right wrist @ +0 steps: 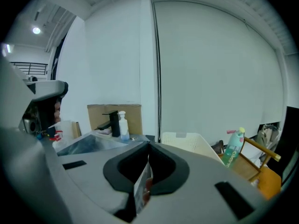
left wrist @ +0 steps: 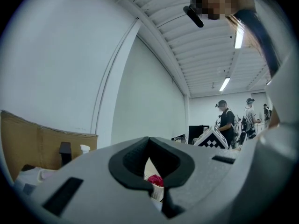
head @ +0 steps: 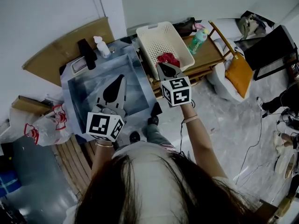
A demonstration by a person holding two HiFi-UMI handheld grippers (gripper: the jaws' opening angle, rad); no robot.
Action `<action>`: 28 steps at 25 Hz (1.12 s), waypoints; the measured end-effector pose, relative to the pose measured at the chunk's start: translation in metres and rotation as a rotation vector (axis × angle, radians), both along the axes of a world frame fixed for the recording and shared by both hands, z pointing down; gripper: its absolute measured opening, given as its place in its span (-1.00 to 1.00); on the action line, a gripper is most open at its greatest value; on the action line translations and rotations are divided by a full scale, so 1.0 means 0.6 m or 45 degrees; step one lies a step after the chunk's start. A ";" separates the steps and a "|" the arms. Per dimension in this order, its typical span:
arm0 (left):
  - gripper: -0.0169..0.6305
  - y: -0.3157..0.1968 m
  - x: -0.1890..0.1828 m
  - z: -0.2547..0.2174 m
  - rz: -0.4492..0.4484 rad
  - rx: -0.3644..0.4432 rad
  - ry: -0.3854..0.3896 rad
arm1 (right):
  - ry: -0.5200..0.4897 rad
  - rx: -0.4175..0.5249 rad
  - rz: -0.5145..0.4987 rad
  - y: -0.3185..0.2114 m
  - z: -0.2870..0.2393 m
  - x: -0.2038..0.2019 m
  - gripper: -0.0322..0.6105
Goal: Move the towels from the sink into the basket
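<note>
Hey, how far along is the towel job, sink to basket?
Done: a red towel lies in the basket. In hand: nothing; the left gripper and right gripper both have jaws shut and empty. Left: no towel shows in the sink, though the left gripper hides part of it, so it looks about finished.

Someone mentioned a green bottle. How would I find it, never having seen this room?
Start at the steel sink; right of it a cream perforated basket sits on a wooden table. The bottle stands upright beside the basket's far right corner, the only mint-green thing there, pink at its top.
</note>
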State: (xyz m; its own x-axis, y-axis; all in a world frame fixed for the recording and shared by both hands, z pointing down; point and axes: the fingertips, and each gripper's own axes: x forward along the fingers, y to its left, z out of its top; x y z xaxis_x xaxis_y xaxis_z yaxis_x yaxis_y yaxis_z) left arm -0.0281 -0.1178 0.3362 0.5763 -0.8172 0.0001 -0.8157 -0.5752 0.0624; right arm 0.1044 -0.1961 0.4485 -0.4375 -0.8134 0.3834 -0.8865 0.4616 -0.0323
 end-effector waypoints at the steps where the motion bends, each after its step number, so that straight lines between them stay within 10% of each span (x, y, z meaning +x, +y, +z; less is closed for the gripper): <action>1: -0.93 0.004 -0.005 0.000 0.001 0.003 0.002 | -0.003 0.009 -0.004 0.005 -0.004 -0.007 -0.82; 28: -0.93 0.096 -0.180 0.008 -0.044 0.013 0.019 | -0.029 0.122 -0.076 0.145 -0.054 -0.183 -0.82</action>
State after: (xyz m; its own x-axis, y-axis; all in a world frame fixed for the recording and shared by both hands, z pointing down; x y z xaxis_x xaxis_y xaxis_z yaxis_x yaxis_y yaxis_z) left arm -0.1359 -0.0603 0.3412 0.5479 -0.8364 -0.0162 -0.8339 -0.5476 0.0689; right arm -0.0055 -0.1092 0.4161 -0.4943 -0.8178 0.2946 -0.8567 0.5158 -0.0056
